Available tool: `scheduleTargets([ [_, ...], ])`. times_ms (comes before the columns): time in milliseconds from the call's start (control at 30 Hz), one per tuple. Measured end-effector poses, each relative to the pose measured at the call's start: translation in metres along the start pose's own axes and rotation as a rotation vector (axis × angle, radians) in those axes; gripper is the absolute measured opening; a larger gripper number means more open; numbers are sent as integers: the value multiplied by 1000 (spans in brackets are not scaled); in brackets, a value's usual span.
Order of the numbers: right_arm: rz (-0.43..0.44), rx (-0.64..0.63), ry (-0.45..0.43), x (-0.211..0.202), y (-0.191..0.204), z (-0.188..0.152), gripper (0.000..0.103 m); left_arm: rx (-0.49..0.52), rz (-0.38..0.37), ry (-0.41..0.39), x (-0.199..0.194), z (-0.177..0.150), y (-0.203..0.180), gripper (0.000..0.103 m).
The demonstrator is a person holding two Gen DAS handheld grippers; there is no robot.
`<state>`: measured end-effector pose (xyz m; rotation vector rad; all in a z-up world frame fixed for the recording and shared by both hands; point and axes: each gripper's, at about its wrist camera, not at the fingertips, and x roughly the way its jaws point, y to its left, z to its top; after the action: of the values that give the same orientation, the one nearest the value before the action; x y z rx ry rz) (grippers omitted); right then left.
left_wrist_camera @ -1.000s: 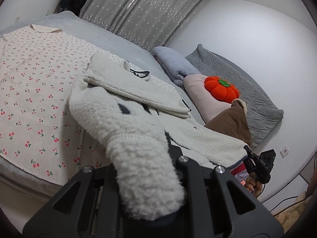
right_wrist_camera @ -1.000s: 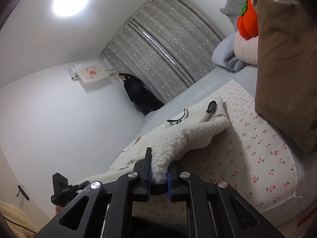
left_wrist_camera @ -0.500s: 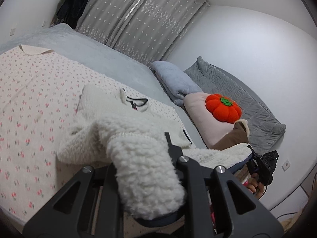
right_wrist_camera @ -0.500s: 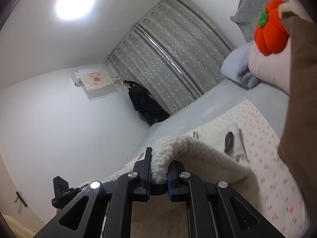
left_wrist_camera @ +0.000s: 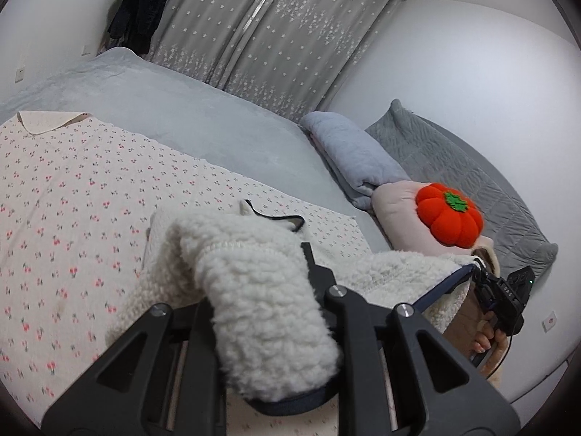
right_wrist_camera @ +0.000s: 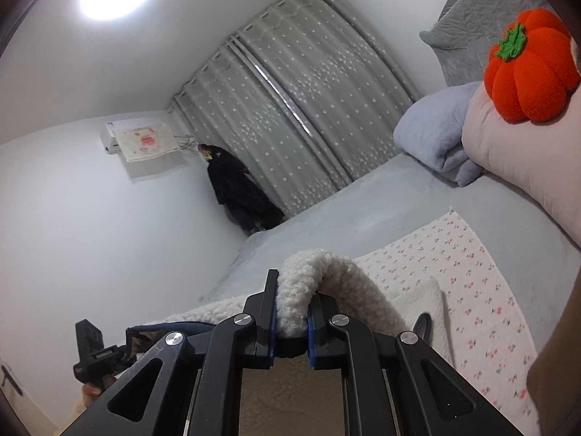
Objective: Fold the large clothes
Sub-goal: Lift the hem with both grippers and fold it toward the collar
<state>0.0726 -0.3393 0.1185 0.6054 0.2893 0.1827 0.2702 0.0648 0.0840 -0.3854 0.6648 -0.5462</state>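
Fleece [left_wrist_camera: 265, 290] hanging over cherry sheet [left_wrist_camera: 72, 200], me clamping hem in left gripper [left_wrist_camera: 268, 330], right gripper [right_wrist_camera: 292, 321] pinching far corner. I'm judging: keep both level, edge taut, lay onto collar [left_wrist_camera: 279, 218] squarely.

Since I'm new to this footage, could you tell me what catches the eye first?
A white fleece, gripped by the left gripper and right gripper, fills the foreground over a cherry-print sheet. Behind it, a bright orange pumpkin sits on a pink pillow.
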Motion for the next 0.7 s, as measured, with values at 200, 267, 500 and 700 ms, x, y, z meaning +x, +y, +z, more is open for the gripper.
scheduleTargets([
  [200,-64,-11,36,59,-21,18,12,-32,49,16,54,32,17,19],
  [267,-102,-25,55,85,-28,22,12,-50,58,36,73,38,23,19],
  [500,-195,-35,113,156,-60,21,12,-67,121,118,142,42,50,20],
  [700,-304,-19,203,213,-100,-3,12,-131,187,247,204,26,89,26],
])
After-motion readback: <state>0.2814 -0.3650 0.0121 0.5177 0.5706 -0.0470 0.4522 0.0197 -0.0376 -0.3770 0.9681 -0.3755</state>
